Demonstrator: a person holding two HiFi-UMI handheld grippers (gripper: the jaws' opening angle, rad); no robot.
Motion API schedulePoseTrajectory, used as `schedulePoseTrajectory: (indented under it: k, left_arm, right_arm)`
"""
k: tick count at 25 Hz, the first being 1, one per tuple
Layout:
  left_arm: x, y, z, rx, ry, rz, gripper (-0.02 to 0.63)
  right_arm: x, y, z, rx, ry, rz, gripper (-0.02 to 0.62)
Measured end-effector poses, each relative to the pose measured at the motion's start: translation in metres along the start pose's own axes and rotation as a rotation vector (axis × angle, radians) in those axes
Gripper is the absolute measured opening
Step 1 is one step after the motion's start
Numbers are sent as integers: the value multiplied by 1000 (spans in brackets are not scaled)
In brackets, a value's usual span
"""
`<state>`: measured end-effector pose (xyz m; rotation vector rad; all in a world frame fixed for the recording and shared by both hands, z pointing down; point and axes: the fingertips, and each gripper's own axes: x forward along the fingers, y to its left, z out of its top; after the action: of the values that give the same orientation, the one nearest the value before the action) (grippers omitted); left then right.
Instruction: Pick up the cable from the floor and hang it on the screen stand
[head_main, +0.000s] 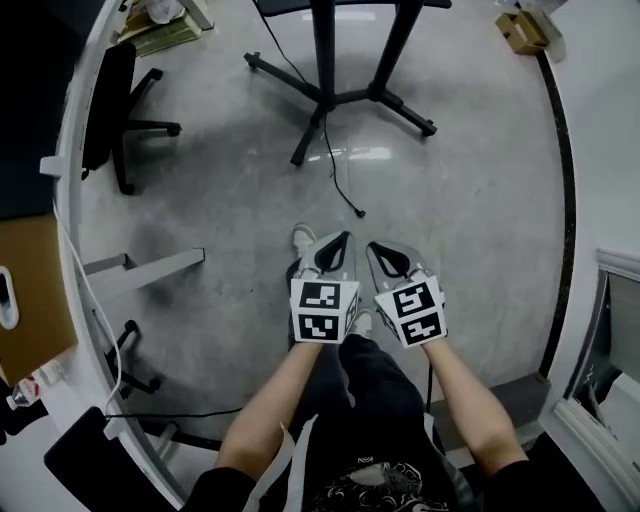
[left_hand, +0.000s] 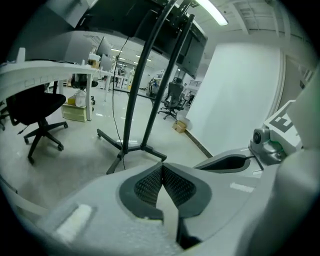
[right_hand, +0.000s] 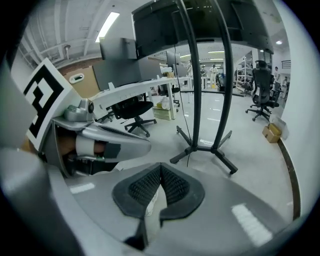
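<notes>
I hold both grippers empty and side by side, near me. The left gripper (head_main: 345, 238) and the right gripper (head_main: 373, 246) each have their fingers pressed together at the tips, and each gripper view shows nothing caught between them.

The thin black cable (head_main: 338, 170) lies on the grey floor. It trails from the foot of the black screen stand (head_main: 325, 60) toward me, and its loose plug end lies a little beyond the fingertips.

To do this reach well, I think I should spread one gripper's fingers before going down. I would aim just behind the plug and close across the cable, not along it. It lies flat on a hard floor, so the tips must bracket it closely. I should also lift gently, as its far part seems to run up by the stand.

The stand's splayed legs crowd the far end. My white shoe (head_main: 303, 238) sits just left of the left gripper. The black office chair (head_main: 112, 85) and the cardboard box (head_main: 522, 30) are well apart.
</notes>
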<state>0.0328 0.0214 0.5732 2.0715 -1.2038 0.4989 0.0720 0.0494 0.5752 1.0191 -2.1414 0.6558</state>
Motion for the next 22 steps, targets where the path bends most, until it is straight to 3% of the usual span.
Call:
schedulePoseTrajectory:
  k: [6,22]
  left_arm:
    - [62,49,-45,-54,76,3,-2]
    - [202,148,-141,3,275,-16,-2]
  right_arm:
    - [79,-27,-38,38,68,-5,6]
    - [272,-85,-167,-16,309,-13,28]
